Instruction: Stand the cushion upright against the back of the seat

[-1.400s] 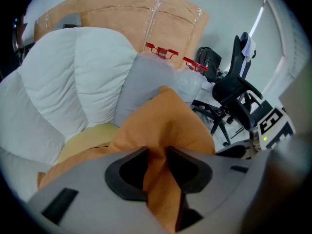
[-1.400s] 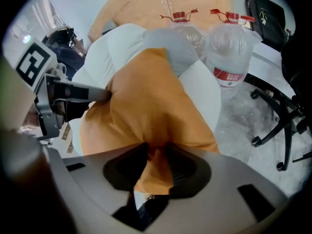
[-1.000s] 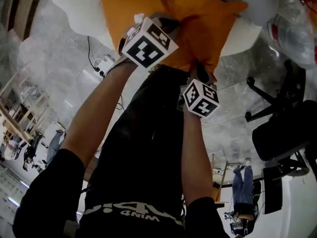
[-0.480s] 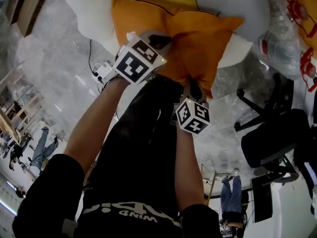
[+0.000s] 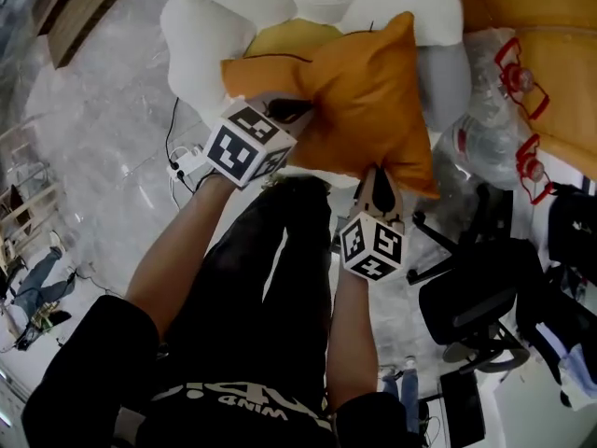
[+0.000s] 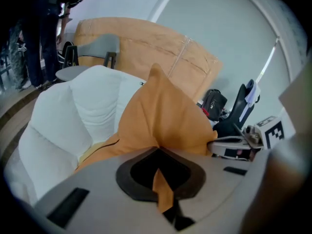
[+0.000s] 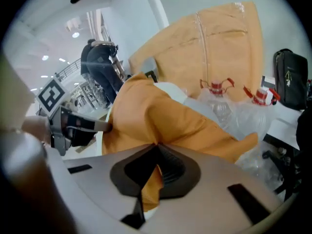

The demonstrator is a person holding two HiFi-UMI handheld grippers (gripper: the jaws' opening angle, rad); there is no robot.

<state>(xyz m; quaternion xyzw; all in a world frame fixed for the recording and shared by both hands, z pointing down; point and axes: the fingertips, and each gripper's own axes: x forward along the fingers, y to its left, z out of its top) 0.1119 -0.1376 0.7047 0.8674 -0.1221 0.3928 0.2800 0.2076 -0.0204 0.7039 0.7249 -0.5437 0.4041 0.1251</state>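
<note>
Head view: held an orange fabric cushion (image 5: 364,101) by its near edge. Pinched at the lower left in the tightly closed left gripper (image 5: 291,112) and at the lower right corner in the equally closed right gripper (image 5: 378,183). Hung over the seat of a white padded armchair (image 5: 215,26), above a pale yellow cushion (image 5: 284,37), one corner pointing up toward the backrest. Sat higher and steeper than a second earlier, when spread flatter across the seat. Left more of the yellow cushion uncovered than before. Showed clear plastic bottles with red handles (image 5: 508,101) and a black office chair (image 5: 471,292) further into view on the right.

Left gripper view: clamped flat on a thin fold of orange cloth in the left gripper (image 6: 158,155). Rose as a peaked cushion (image 6: 161,116) before the armchair (image 6: 73,111), with the right gripper (image 6: 229,143) at its far corner.

Right gripper view: squeezed likewise on a bunched fold in the right gripper (image 7: 156,150). Spread the cushion (image 7: 165,116) between the left gripper (image 7: 97,126) and the bottles (image 7: 219,99).
</note>
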